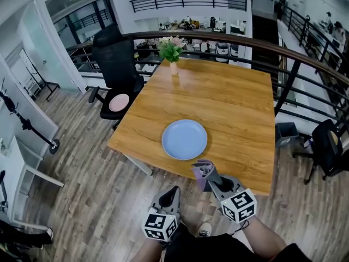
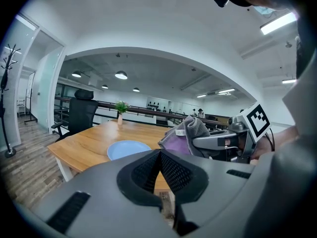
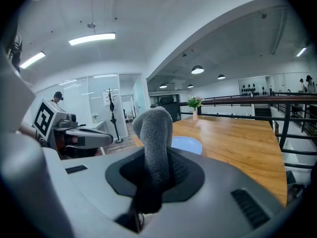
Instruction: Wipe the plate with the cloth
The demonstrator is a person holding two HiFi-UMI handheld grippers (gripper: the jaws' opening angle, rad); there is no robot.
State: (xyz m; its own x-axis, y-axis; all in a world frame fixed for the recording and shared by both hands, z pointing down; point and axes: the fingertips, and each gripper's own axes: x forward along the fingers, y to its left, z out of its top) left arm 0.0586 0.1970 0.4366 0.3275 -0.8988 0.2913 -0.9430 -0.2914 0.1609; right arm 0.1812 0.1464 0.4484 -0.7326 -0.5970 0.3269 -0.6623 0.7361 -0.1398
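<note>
Right gripper [image 3: 156,174] clamps the cloth [image 3: 154,133], long axis upright, free end toward 12 o'clock. Left gripper [image 2: 159,168] closed, empty. Plate [image 1: 185,139] flat on table [image 1: 229,97], at 11 o'clock from the cloth.

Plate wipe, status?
Grippers: right gripper shut on cloth, left gripper shut, empty. The plate sits bare on table, cloth short of it. Nothing between; vase far off.

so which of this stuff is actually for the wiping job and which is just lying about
For the job: blue plate; cloth, clamped in the right gripper.
Just lying about: flower vase; black office chair.
</note>
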